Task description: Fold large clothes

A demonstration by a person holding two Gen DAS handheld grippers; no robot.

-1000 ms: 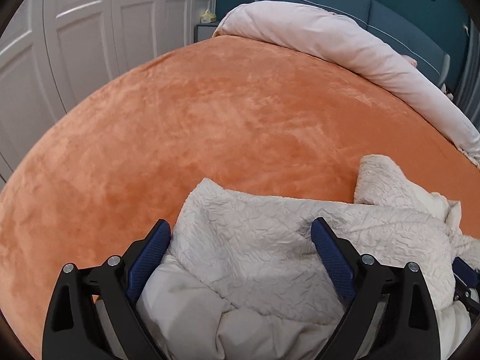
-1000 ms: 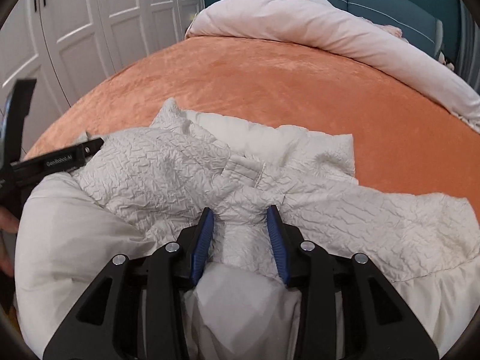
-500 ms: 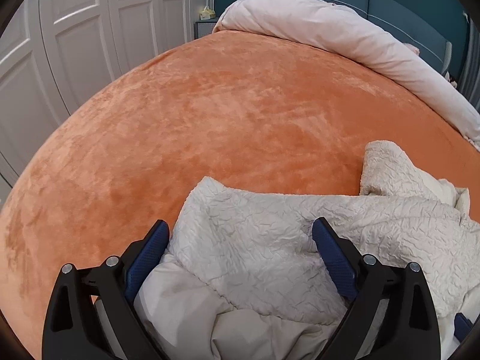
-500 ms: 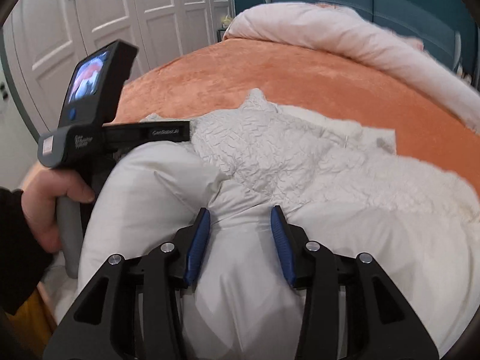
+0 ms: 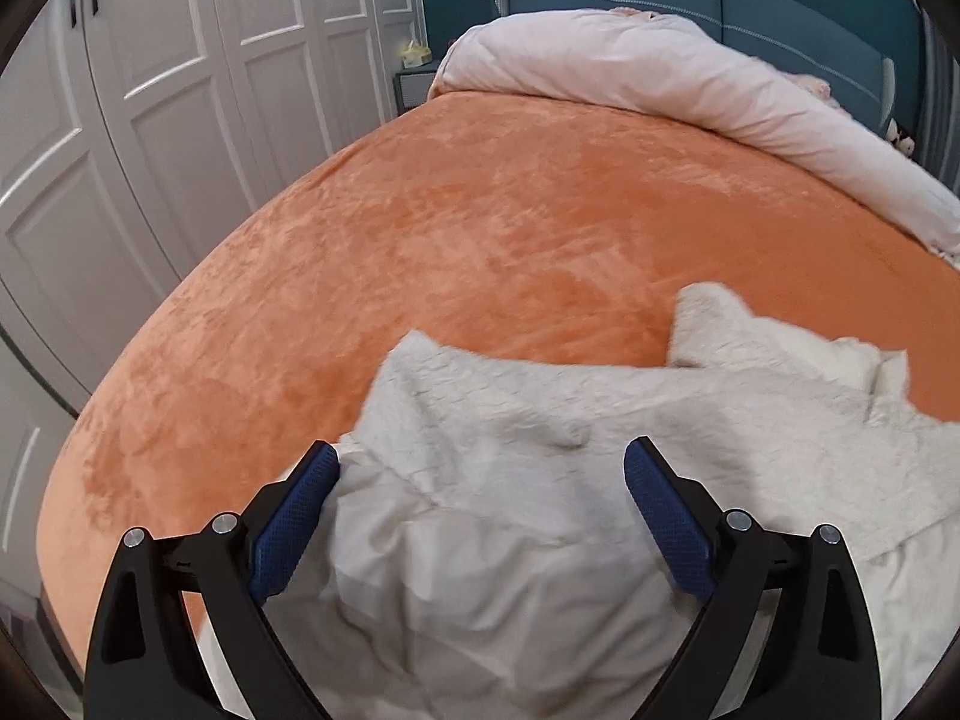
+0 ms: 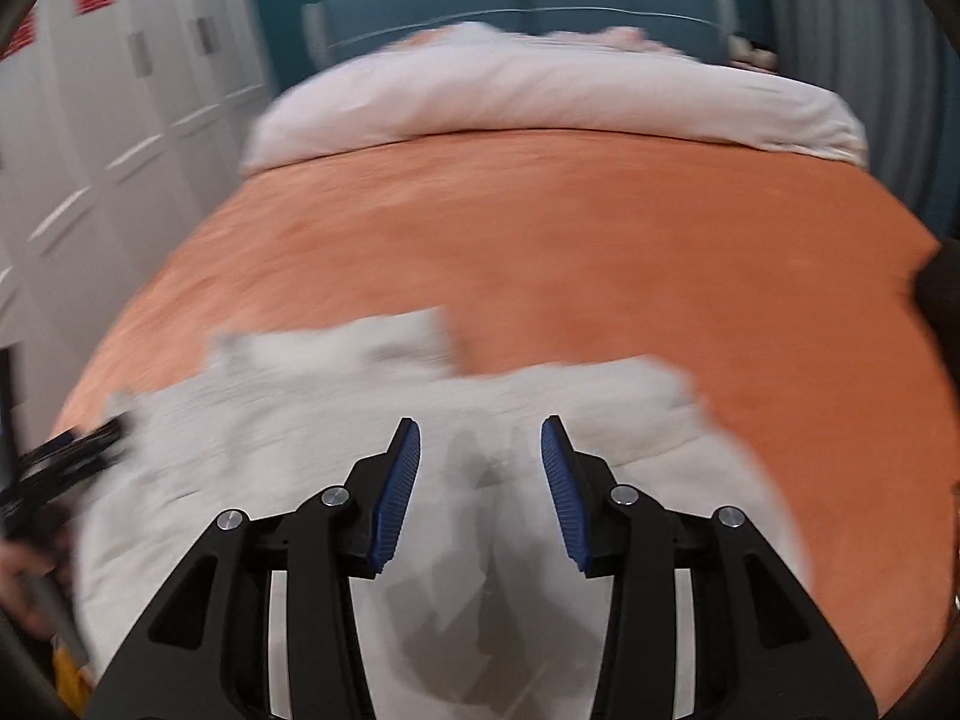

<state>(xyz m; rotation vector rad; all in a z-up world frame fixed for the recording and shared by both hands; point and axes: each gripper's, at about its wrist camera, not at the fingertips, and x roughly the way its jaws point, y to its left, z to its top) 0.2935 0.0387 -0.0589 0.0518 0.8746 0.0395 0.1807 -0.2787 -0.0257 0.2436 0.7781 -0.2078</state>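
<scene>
Two tongs are in my views, and both have their blue pads wide apart, gripping nothing. At the far left of the left wrist view I see white closet doors [image 5: 180, 90]. My left gripper [image 5: 480, 468] sits at the bottom middle, over the big white garment [image 5: 510, 510], which lies bunched on the orange bed cover [image 5: 480, 228] in the lower half of the frame. A pale rolled duvet [image 5: 690, 78] runs across the upper right. The right wrist view is blurry. My right gripper [image 6: 480, 450] hangs at the bottom middle, above the same garment [image 6: 288, 420], which fills the lower left there.
</scene>
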